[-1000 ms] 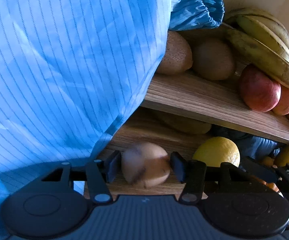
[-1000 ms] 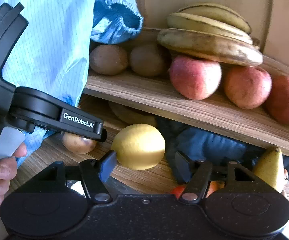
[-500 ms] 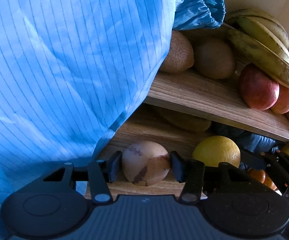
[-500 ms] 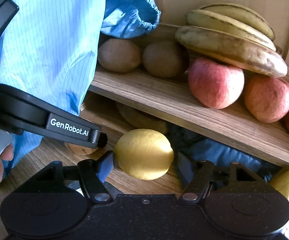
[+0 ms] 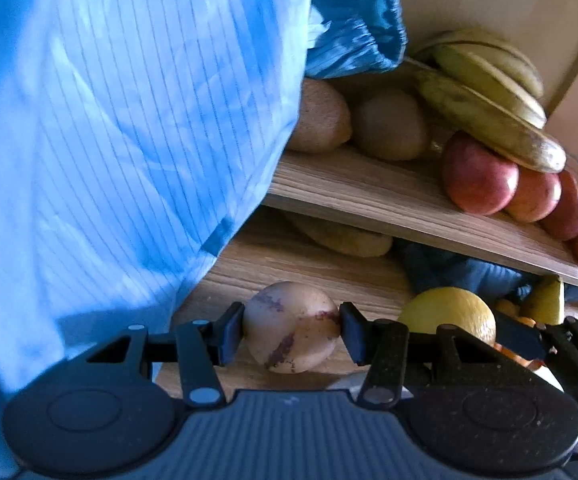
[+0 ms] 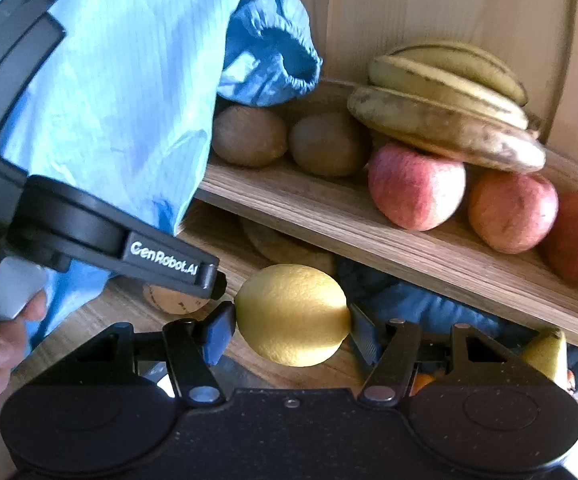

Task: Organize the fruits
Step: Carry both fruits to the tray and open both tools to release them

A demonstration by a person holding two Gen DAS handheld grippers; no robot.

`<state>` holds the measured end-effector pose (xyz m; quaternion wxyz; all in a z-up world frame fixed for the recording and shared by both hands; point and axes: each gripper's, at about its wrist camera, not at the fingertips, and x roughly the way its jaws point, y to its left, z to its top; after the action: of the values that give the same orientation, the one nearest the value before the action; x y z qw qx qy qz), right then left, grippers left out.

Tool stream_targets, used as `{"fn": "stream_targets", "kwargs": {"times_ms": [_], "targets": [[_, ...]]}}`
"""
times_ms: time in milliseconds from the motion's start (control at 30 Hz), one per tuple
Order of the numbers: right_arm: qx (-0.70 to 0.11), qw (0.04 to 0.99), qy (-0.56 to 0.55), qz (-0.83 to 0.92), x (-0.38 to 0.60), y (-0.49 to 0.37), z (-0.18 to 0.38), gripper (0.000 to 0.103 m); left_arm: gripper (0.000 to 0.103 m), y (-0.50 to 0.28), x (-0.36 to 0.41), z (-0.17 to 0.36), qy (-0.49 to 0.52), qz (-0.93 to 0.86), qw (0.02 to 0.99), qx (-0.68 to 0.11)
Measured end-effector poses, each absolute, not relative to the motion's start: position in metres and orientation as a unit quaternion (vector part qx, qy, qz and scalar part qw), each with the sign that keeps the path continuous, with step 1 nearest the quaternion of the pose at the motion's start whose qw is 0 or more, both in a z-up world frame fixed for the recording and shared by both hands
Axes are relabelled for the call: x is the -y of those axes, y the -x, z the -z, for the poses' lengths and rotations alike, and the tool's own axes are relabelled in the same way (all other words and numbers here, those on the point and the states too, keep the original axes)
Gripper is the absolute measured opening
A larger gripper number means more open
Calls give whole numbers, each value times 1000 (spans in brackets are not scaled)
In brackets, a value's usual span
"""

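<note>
While bananas (image 6: 445, 100), apples (image 6: 417, 186) and kiwis (image 6: 249, 136) fill the shelf (image 6: 369, 228) ahead, the left gripper (image 5: 292, 330) clamps a pale fruit (image 5: 292, 326) and the right gripper (image 6: 292, 326), jaws just closing, clamps a lemon (image 6: 292, 314).

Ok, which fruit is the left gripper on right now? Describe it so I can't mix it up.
Start at the wooden shelf holding kiwis, apples and bananas, then drop to the wooden surface below it. There the left gripper has its pads against a round pale-tan fruit. Dark purplish blotches and a smooth skin set it apart from the bright yellow, pebbly lemon beside it.
</note>
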<state>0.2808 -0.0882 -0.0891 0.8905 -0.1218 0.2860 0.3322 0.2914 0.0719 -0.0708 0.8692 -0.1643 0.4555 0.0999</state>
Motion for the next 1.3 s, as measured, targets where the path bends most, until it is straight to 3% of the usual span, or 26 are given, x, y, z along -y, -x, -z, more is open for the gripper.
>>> {"fn": "stream_targets", "kwargs": {"times_ms": [1300], "targets": [[-344, 825, 146, -424, 168, -155, 100, 64, 56, -205, 0, 77, 171, -114, 854, -479]]}}
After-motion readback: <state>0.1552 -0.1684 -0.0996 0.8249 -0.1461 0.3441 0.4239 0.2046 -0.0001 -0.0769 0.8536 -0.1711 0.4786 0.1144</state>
